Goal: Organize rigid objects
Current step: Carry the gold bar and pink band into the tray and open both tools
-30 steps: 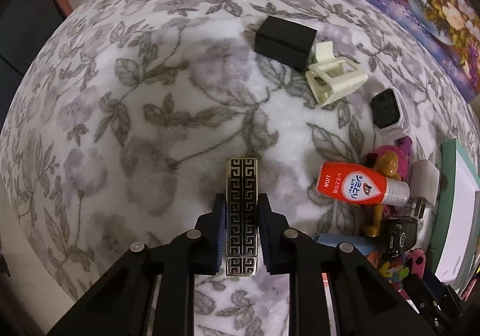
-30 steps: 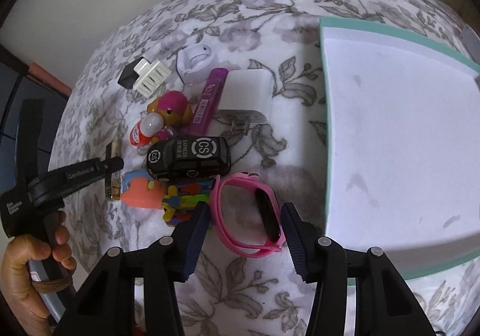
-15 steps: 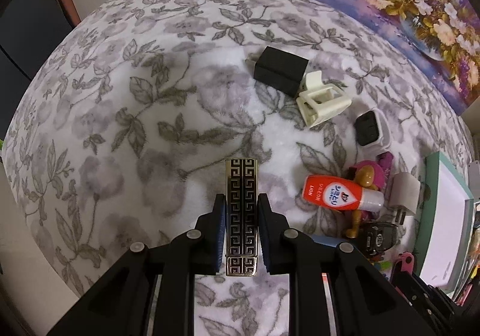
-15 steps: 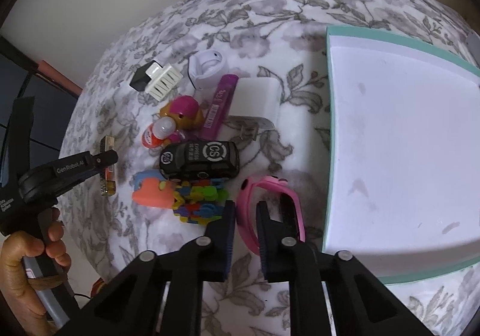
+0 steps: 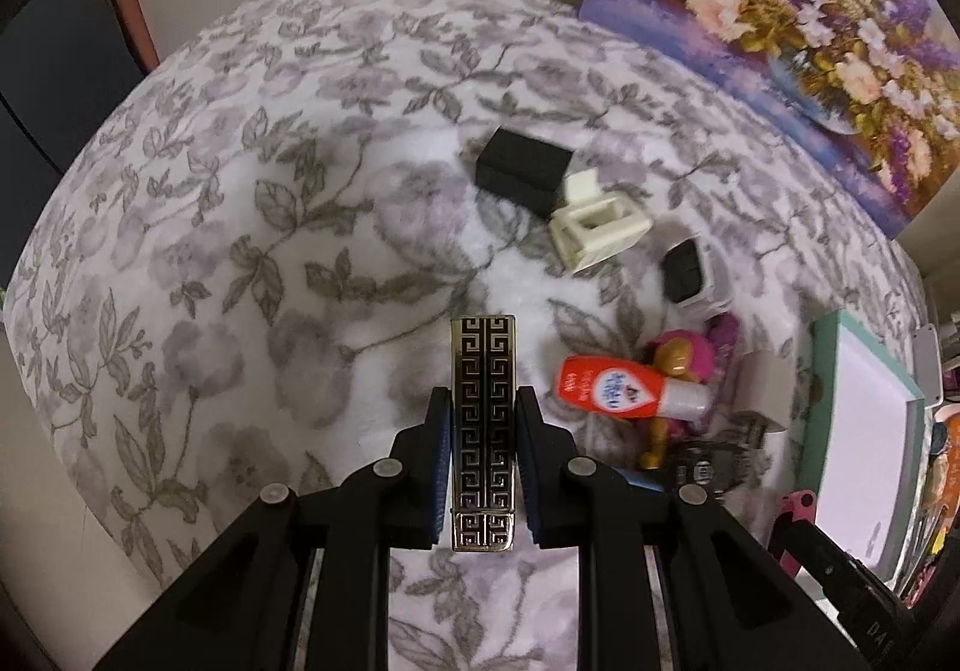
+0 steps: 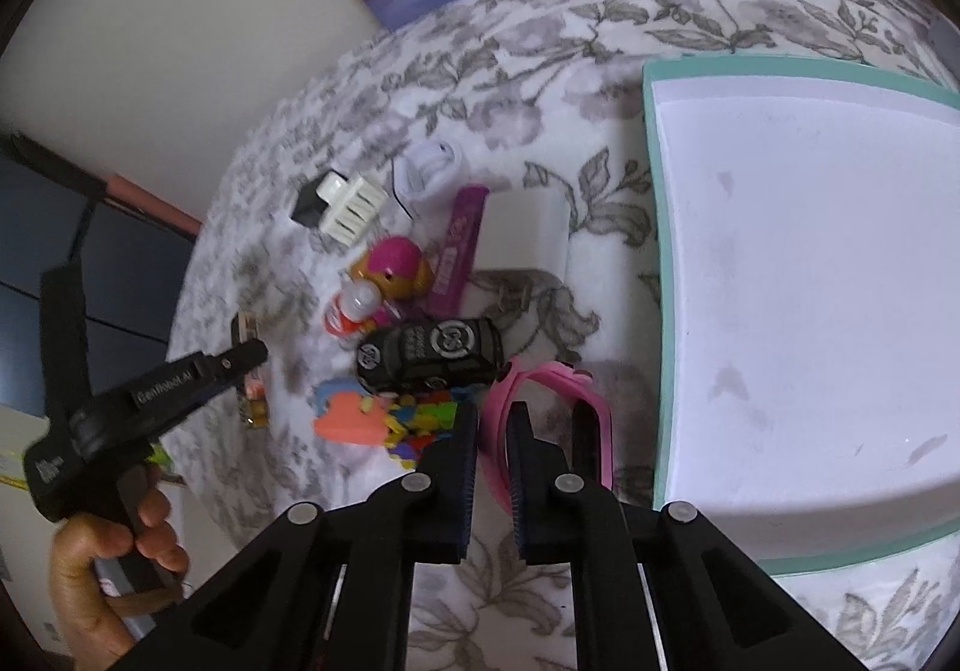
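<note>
My left gripper [image 5: 483, 401] is shut on a flat black-and-silver patterned lighter [image 5: 483, 371] and holds it above the floral cloth. It also shows in the right wrist view [image 6: 249, 359]. My right gripper [image 6: 492, 413] is shut on the near band of a pink wristband [image 6: 576, 389], lifted just left of the teal-rimmed white tray [image 6: 651, 251]. A pile of small items lies left of the tray: black toy car [image 6: 429, 353], orange bottle [image 5: 606, 389], pink-hatted dog figure [image 6: 393, 266], purple stick [image 6: 459, 245], white charger [image 6: 525, 230].
A black cube adapter [image 5: 522, 170], cream plastic clip [image 5: 600, 230] and white-cased watch [image 5: 690, 272] lie farther back. Colourful puzzle pieces [image 6: 384, 419] sit by the car. A flower painting [image 5: 780, 29] leans on the wall behind. The cloth ends at a drop on the left.
My right gripper closed on the pink wristband and lifted it. My left gripper rose with the lighter held, so the table looks farther away.
</note>
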